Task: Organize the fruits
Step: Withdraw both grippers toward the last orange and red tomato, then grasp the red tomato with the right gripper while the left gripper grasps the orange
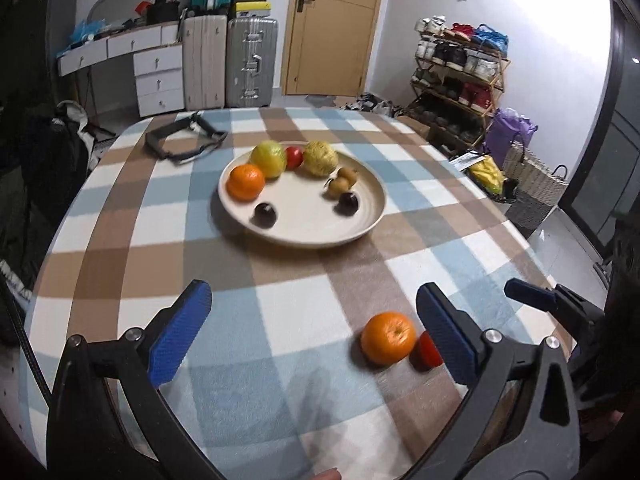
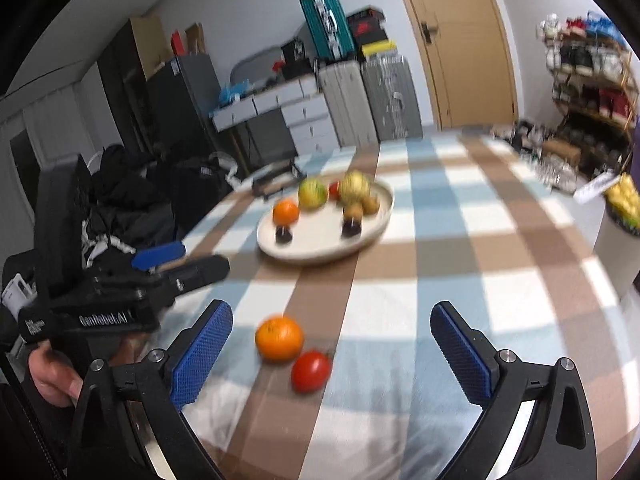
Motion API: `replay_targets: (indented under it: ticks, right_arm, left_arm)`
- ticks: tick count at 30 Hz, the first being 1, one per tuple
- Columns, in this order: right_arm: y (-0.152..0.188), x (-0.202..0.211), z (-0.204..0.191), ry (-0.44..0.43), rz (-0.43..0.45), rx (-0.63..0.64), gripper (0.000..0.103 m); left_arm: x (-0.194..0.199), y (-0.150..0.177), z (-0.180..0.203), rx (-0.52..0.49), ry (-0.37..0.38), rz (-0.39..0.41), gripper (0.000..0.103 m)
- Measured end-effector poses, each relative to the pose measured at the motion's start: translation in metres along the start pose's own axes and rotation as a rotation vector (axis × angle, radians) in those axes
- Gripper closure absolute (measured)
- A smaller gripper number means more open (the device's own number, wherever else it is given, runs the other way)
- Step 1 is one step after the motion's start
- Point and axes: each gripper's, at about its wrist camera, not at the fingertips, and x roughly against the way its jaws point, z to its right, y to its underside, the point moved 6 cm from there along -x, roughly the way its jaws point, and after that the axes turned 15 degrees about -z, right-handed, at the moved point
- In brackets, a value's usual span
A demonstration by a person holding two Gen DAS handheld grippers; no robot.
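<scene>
Black tool (image 1: 314, 338) frames w/ blue textured pads (image 1: 180, 334), silver screws.

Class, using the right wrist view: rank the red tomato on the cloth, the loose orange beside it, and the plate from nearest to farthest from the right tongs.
1. Red tomato, on the cloth just ahead of the right tongs.
2. Loose orange, slightly beyond it, to the left.
3. Plate, far back at mid-table, holding the other fruit.

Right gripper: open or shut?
Open. The right gripper has its blue pads spread wide, empty, with the orange and tomato on the tablecloth between them.
</scene>
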Motion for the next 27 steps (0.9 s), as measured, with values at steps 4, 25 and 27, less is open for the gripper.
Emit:
replay_targets:
  ticks: [4,25,27]
  right_arm:
    - [0.014,-0.017,-0.004,0.006,-0.055,0.019,0.002]
    - [0.027,-0.056,-0.011,-0.024,-0.173,0.053,0.071]
    - [0.028,-0.055,-0.009,-0.059,-0.159,0.038,0.072]
  left_arm:
    - [-0.008,0.009,-0.013,0.024,0.000,-0.027,0.001]
    - [-0.023,0.018,-0.021,0.037,0.011,-0.073,0.001]
    - [-0.024,0.018,-0.019,0.030,0.012,-0.077,0.001]
